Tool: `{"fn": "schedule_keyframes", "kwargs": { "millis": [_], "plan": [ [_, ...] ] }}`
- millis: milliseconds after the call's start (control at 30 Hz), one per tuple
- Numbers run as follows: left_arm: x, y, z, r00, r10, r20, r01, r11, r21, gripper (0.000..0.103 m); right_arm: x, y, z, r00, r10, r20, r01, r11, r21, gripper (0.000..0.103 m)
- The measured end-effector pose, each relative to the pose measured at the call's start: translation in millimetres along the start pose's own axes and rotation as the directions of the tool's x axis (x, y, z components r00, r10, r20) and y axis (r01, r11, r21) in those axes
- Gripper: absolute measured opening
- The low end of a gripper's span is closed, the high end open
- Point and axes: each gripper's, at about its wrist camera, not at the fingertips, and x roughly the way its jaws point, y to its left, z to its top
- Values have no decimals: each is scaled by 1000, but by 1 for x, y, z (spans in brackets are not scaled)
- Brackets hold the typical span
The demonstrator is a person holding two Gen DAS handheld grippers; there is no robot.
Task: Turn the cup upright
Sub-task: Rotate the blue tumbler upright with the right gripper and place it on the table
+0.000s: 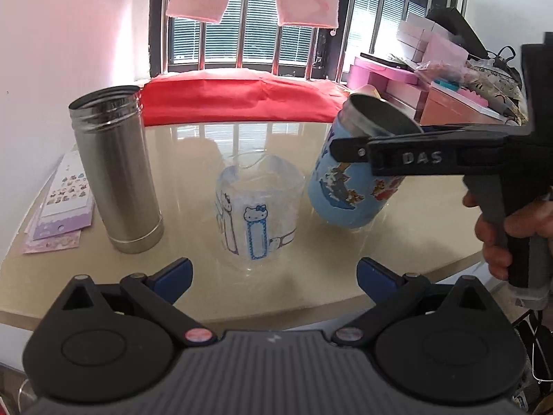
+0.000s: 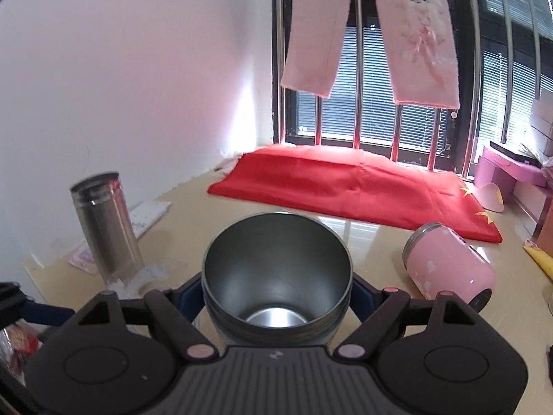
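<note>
Right hand-held gripper (image 2: 276, 294) around one cup (image 2: 276, 273).

Colours and patterns on your table

You see a light blue cup (image 1: 349, 186) printed with cartoon cat-and-mouse figures, its inside dull grey steel; a plain silver flask (image 1: 115, 169); a clear tub (image 1: 257, 207) with white kitten faces and a blue dotted label; a pale pink cup (image 2: 449, 266) flecked with white hearts; a red cloth (image 2: 352, 186) with yellow stars; beige glossy table (image 1: 193, 145); pink trousers (image 2: 373, 31) hanging.
</note>
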Motion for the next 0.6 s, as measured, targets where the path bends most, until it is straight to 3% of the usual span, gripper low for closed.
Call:
{"fn": "schedule_keyframes", "kwargs": {
  "millis": [100,367,400,467,600],
  "plan": [
    [1,1,0,1000,0,0,0,1000,-1,103,10,0,-7,999,-20,-38,20,1000,1,83],
    [-2,1,0,1000,2,14,-2,1000,-6,103,15,3,-15,1000,-32,0,32,999,-4,84],
    [-3,0,1,1000,7,16,-7,1000,-5,103,14,1,-16,1000,-28,6,28,1000,4,92],
    [-7,-4,1,1000,16,24,-16,1000,-4,103,6,-2,-17,999,-21,37,20,999,30,103],
    [-24,-11,-4,997,33,66,-33,999,1,103,-33,-4,-26,985,-20,170,15,999,35,103]
  ]
}}
